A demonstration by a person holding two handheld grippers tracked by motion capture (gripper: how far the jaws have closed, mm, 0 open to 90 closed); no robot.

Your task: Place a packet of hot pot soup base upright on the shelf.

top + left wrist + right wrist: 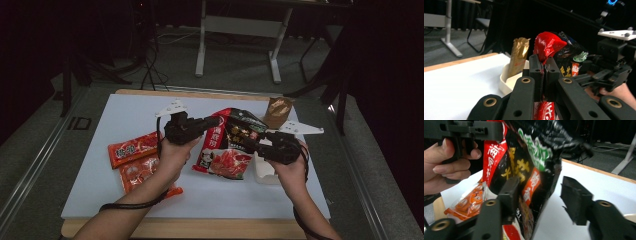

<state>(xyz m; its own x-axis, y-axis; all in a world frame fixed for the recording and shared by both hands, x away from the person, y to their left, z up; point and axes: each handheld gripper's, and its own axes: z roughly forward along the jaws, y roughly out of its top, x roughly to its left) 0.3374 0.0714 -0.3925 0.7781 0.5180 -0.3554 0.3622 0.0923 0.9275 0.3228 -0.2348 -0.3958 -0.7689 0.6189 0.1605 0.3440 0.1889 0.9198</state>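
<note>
Left gripper [544,65] | jaws clamp noodle bag [554,47] | lower bag hidden.

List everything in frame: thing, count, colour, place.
Snack bag: 1, black and red, table centre, lifted at its top between both grippers.
Orange packets: 2, orange-red, flat at table left.
Gold packet: 1, gold-brown, upright in the tray.
Tray: 1, white, table right, below the right gripper.
Table: 1, white top with wood edge.
Desk frame: 1, white legs, on the floor beyond the table.
Left gripper: 1, black, jaws shut on the bag's red edge.
Right gripper: 1, black, jaws open around the bag.
Hands: 2, one holding each gripper.
</note>
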